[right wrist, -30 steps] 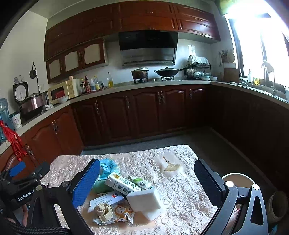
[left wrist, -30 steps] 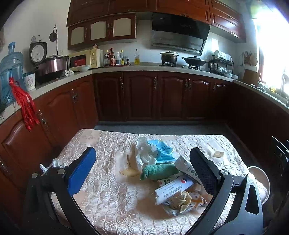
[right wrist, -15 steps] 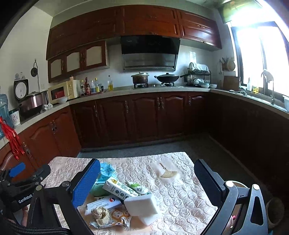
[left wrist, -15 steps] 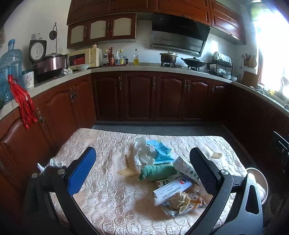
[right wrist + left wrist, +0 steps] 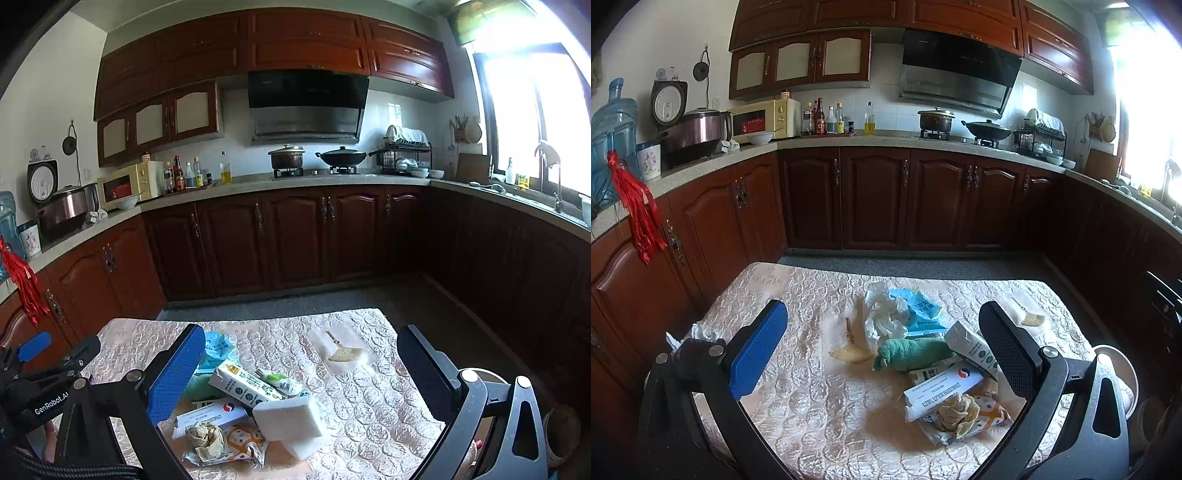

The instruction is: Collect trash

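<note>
Hovering spread and empty, both the left gripper (image 5: 882, 350) and right gripper (image 5: 301, 373) leave the trash pile (image 5: 934, 354) uncollected mid-bench (image 5: 812, 406).

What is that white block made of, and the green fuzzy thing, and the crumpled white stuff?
The white block looks like foam or sponge: matte, with soft edges. The green fuzzy thing seems to be terry cloth, a rolled rag, as its surface is nubby. The crumpled white stuff is probably tissue paper, or possibly thin plastic; its sharp, thin creases fit either.

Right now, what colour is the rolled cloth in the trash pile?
Green rolled cloth; clearest in left wrist view.
</note>
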The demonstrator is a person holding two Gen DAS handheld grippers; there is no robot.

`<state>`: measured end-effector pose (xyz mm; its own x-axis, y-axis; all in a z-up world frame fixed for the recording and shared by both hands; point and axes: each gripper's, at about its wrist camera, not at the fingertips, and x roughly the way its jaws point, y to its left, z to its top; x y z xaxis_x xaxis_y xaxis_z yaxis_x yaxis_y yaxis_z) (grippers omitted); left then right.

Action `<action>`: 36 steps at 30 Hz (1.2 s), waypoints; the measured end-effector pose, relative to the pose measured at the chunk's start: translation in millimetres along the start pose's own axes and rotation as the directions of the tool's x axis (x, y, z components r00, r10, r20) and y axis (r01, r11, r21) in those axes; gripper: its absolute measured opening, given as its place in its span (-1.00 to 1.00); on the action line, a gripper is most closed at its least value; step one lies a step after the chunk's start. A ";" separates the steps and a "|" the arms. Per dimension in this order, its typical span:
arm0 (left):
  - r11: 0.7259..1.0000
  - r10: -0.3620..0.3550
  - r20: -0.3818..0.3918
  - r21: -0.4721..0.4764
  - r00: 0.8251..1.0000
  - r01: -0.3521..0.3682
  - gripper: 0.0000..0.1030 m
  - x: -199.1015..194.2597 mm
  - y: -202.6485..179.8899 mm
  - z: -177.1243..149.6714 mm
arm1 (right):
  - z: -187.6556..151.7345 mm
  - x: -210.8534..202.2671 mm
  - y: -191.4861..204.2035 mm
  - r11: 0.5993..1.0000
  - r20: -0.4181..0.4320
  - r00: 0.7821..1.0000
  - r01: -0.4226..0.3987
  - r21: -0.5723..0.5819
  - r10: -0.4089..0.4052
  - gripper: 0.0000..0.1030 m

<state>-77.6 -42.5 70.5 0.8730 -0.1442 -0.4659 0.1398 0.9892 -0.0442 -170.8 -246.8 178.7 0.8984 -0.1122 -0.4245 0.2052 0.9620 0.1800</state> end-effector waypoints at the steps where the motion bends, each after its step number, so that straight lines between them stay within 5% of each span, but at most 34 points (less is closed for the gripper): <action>1: 1.000 0.000 0.001 0.000 1.000 0.000 1.00 0.0 -0.1 0.0 | -0.9 0.6 -0.4 1.000 -0.002 1.000 0.000 0.001 0.000 0.99; 36: 1.000 0.004 0.006 0.004 1.000 -0.004 1.00 0.5 -2.2 -6.1 | -9.0 8.7 -6.9 1.000 -0.022 1.000 0.018 0.014 -0.017 0.99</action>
<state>-80.3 -44.6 64.9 0.8761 -0.1408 -0.4612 0.1387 0.9896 -0.0386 -167.8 -252.1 165.8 0.8859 -0.1232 -0.4472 0.2264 0.9563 0.1851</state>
